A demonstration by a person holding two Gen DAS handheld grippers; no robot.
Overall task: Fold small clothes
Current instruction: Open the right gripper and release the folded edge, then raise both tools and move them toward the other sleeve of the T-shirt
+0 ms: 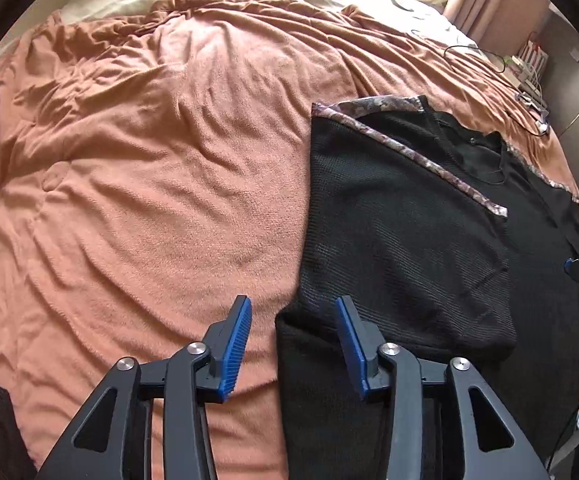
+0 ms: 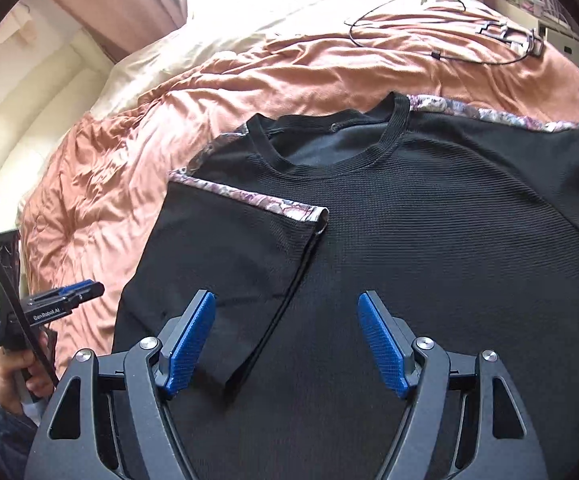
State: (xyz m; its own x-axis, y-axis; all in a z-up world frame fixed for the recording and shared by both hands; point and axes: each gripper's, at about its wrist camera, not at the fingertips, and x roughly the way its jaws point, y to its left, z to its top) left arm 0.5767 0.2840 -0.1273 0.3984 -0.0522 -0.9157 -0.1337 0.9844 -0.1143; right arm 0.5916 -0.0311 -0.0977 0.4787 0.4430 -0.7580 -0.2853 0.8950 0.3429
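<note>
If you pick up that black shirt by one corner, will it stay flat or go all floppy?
Probably floppy: the shirt is thin ribbed knit, and its folded-over left side already lies limp. It likely feels light. It may drag rather than slide, since the blanket beneath looks fuzzy and wrinkled.

The black short-sleeved shirt [image 2: 429, 264] is matt cloth with a fine ribbed or waffle knit; its neckband [image 2: 397, 132] is a coarser rib. The floral trim strips [image 2: 249, 196] along its shoulder seams look smoother and slightly glossy. The salmon-pink bed cover [image 1: 149, 168] is soft, matt, fleece-like cloth, heavily wrinkled. The cream sheet [image 2: 217, 44] at the far end is smooth woven cloth. The left gripper [image 1: 293, 344] and the right gripper [image 2: 287, 344] have matt black plastic arms, bright polished metal pivot pins [image 2: 423, 343] and blue finely ridged pads [image 2: 191, 344].
</note>
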